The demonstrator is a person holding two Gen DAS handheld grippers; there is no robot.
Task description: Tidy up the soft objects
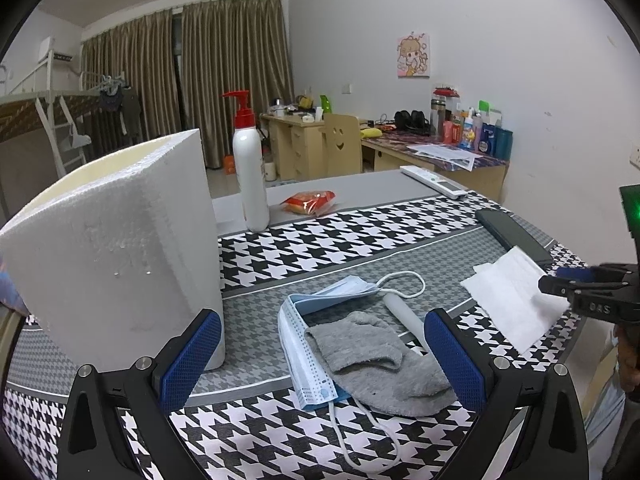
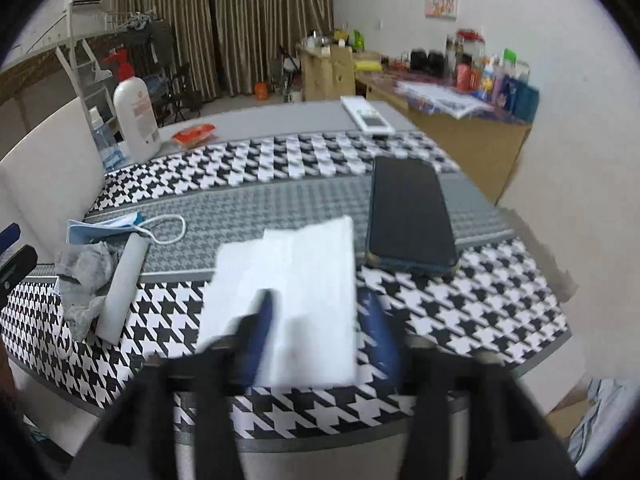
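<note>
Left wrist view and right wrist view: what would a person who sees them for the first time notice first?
The black-and-white houndstooth tablecloth fills both views. In the left wrist view a big white foam box stands at the left, and a grey sock lies on a blue face mask between the open left gripper fingers. In the right wrist view a white tissue lies beside a black phone, between the right gripper fingers.

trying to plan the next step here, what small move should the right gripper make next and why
Probably draw the right gripper back off the white tissue. Its jaws are parted with the tissue lying flat on the tablecloth between them, beside the phone, so it looks released rather than held.
</note>
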